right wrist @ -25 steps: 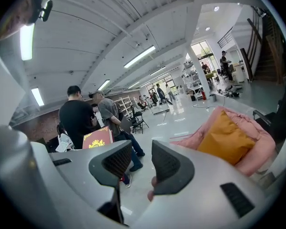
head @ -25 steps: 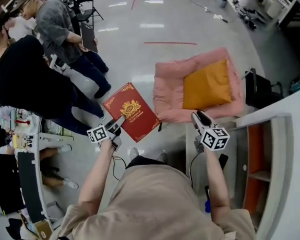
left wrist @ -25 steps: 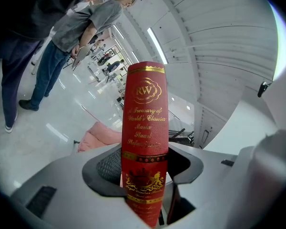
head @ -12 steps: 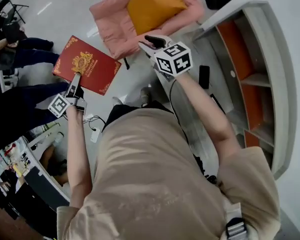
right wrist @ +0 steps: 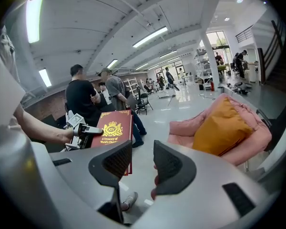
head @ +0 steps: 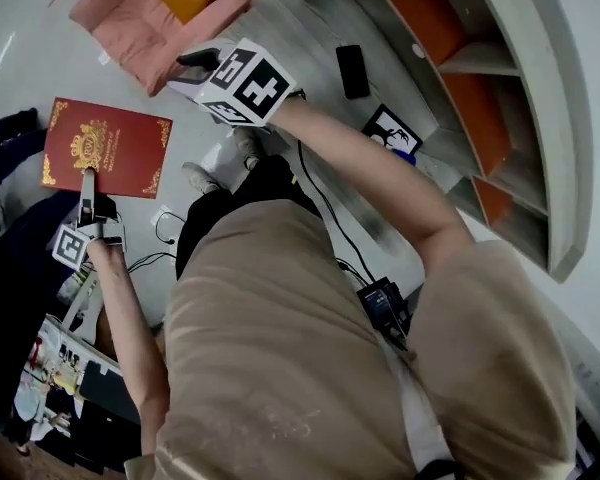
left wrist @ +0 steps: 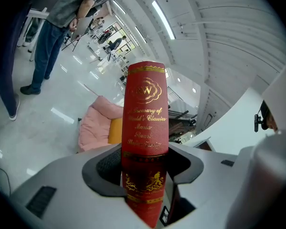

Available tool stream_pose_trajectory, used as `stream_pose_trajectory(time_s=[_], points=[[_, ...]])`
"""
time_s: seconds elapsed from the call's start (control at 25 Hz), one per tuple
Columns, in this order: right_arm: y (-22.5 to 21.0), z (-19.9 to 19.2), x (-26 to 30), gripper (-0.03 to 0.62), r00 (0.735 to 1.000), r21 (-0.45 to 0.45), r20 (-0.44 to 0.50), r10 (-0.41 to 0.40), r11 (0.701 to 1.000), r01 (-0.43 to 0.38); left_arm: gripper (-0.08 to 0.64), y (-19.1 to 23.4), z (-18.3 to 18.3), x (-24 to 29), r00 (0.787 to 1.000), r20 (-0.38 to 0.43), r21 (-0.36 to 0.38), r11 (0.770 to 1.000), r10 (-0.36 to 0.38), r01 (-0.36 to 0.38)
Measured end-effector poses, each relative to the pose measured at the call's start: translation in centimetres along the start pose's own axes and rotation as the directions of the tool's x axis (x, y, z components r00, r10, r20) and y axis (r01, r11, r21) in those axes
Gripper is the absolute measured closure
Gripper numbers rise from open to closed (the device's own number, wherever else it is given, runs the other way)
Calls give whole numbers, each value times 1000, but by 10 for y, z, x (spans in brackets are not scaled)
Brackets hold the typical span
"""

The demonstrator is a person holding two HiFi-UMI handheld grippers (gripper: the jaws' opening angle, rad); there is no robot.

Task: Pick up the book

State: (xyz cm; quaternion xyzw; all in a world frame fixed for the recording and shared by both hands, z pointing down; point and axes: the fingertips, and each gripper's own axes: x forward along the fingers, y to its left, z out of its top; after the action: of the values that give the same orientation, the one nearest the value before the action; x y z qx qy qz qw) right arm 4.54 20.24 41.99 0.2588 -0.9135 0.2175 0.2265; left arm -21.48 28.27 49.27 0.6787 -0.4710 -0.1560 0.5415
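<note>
The red hardcover book with gold lettering (left wrist: pixel 145 104) is held off the floor, its lower spine clamped between the left gripper's (head: pixel 86 183) jaws. The right gripper (right wrist: pixel 136 163) is nearby, its jaws parted and empty. Beyond them lies a pink cushion (right wrist: pixel 180 130) bearing an orange pillow (right wrist: pixel 219 123).

The book (head: pixel 105 148) is a closed red hardback with a gold ornamental border, a gold crest and gold title lettering on its front cover. Its spine carries a gold emblem and lines of gold script. It hangs in the air above the floor, clamped at its spine edge between the jaws of the left gripper (head: pixel 87 180), which press on the front and back covers. The front cover faces up.
</note>
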Motion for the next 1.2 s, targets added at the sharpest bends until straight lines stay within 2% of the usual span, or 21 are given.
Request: stream_pose_trajectory(time_s=[0.16,0.52,0.72,1.0,1.2], points=[[5,-11,1,457,1000,9,-20,20,1000,-19,308,10,-8,-6,999,-24,24,999,29,-29],[11,-9,6,439,999,9,-31,31,999,-31,308,7,-18,-2,998,-61,17,1000,17,-16],[15,-6,10,439,1000,3,-8,23,1000,-23,308,7,-19,-2,998,-67,12,1000,19,-19],[17,-9,12,439,1000,-23,-28,5,1000,-6,308,6,-26,-1,996,-83,17,1000,15,-13],[19,-18,10,439,999,9,-32,21,1000,-21,308,6,-32,1,996,-89,12,1000,18,-17]])
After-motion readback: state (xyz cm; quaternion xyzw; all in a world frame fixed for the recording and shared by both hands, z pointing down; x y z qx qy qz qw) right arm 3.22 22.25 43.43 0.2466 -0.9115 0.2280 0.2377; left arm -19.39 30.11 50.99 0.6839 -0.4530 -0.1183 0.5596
